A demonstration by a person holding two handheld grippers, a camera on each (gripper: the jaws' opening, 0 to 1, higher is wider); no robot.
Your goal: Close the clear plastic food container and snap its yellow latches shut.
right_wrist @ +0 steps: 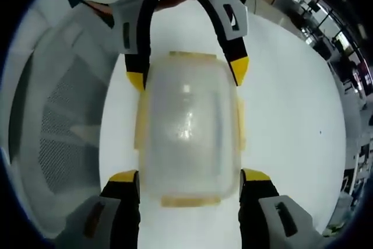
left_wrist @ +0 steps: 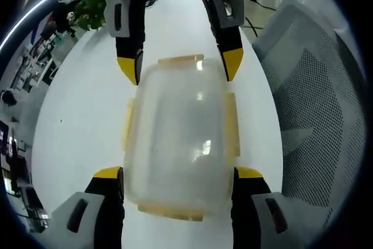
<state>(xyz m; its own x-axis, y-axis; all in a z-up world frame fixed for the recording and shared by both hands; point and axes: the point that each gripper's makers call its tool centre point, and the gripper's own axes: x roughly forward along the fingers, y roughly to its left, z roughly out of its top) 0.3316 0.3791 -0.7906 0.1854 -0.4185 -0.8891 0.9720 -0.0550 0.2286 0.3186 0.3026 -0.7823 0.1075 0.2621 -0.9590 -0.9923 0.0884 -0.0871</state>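
Two grippers straddle one clear container [left_wrist: 178,144] on a white table [left_wrist: 76,126], one at each end, facing each other. Left gripper [left_wrist: 178,179] has its jaws spread wide, yellow tips level with the box's near corners, one on each side; contact there is too close to call. Right gripper [right_wrist: 189,182] is the same: wide, tips flanking its own near end of the box, gripping nothing that I can confirm. Lid looks seated on the box (judgement only, since the frosted plastic hides the seam). Yellow latches [left_wrist: 232,123] run along all four edges; the side ones seem to lie flat against the wall, and the end ones look flared out, so probably not snapped yet.

Risks: pressing one end latch without bracing the other end could skate the box across the slick table or tip it. Squeezing the thin walls could pop the lid back up. A jaw tip could also slip off a latch and miss.

Hard to make out: whether any latch is actually clicked, what's inside, and the lid's edge. A mesh chair [left_wrist: 315,103] sits beside the table.
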